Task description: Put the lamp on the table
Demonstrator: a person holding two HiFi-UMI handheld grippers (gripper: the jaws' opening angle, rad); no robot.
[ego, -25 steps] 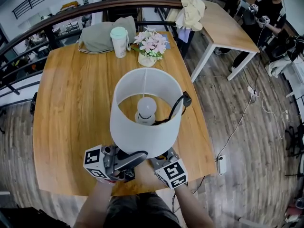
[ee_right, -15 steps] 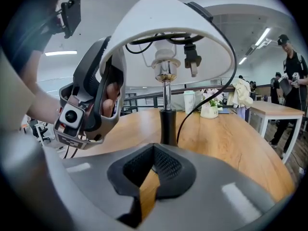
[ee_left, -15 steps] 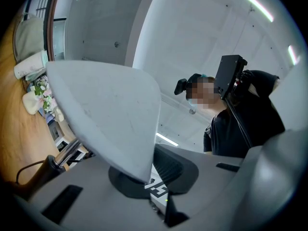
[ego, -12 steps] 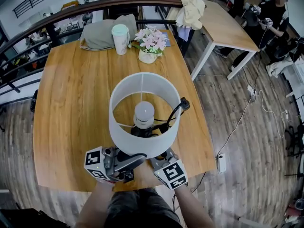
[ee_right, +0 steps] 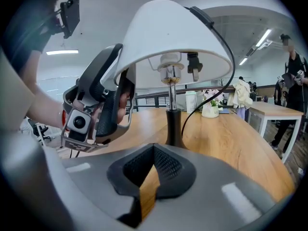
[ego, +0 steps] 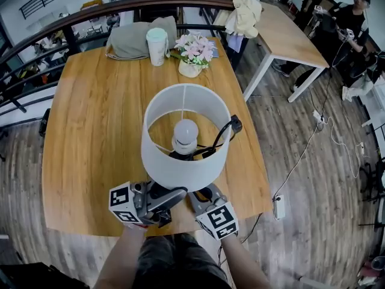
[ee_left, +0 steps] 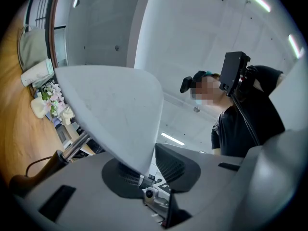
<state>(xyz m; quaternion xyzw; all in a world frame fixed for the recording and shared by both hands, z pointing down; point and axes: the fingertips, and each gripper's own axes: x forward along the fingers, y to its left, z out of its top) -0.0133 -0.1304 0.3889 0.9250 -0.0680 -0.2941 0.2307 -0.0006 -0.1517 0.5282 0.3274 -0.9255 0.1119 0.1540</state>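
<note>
Little about the lamp [ego: 185, 138] itself has shifted against a second back: it stands in much the same spot on the near half of the table [ego: 90, 131], its dark base [ee_right: 173, 129] planted on the wood. What has changed is the jaws. The left gripper [ee_left: 151, 170] has just been opening, and the white shade [ee_left: 115, 105] still hangs with its lower rim in the gap between those jaws, daylight showing on one side of it. The right gripper [ee_right: 151, 165] has its jaws drawn together on nothing, just short of the base. My worry is the pull-out: if I drag the left hand back before the rim is clear, I expect the shade to tilt and take the lamp over towards the table's near edge. The cord's plug [ego: 236, 124], draped over the rim, could also snag.
</note>
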